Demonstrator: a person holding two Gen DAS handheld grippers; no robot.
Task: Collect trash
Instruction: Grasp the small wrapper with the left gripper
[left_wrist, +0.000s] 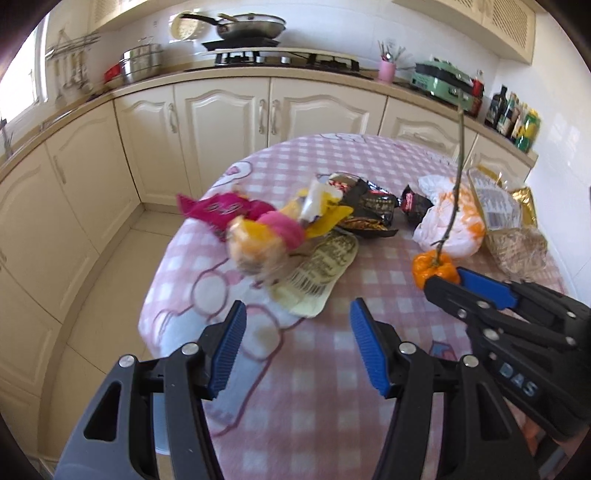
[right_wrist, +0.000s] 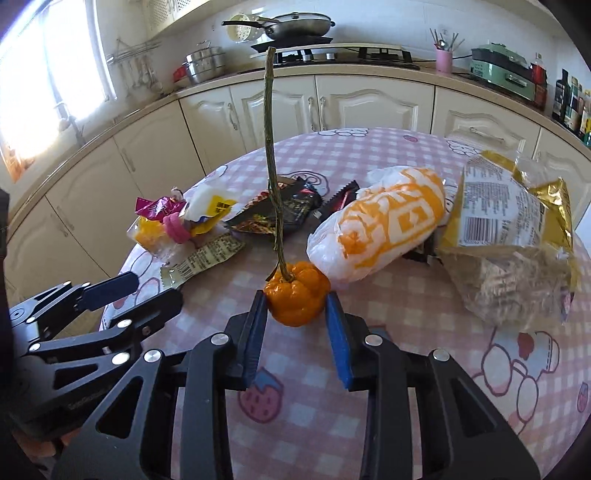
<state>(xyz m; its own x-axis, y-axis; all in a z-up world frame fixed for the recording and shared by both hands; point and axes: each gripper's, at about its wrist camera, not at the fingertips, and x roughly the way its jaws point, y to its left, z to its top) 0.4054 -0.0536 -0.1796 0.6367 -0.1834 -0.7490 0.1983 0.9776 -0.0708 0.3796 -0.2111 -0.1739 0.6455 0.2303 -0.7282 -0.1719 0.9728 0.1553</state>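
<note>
The right tool (right_wrist: 295, 306) clamps the small orange pumpkin (right_wrist: 297, 293), its long stem (right_wrist: 272, 158) upright. The left tool (left_wrist: 297, 347) hangs open and empty, the wrappers (left_wrist: 317, 269) just ahead.

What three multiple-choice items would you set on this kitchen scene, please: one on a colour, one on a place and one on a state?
1. What colour is the utensil cup on the counter?
A. green
B. pink
C. red

2. Where is the small orange pumpkin?
A. inside the utensil cup
B. between the fingers of the left gripper
C. between the fingers of the right gripper

3. How does the left gripper stand?
A. open, with nothing between its fingers
B. shut on the small orange pumpkin
C. shut on the utensil cup

Answers: 1 B, the cup holding utensils beside the hob is plainly pink. 2 C, the right wrist view shows both blue pads against the pumpkin's sides. 3 A, the left wrist view shows only tablecloth in the wide gap.
</note>
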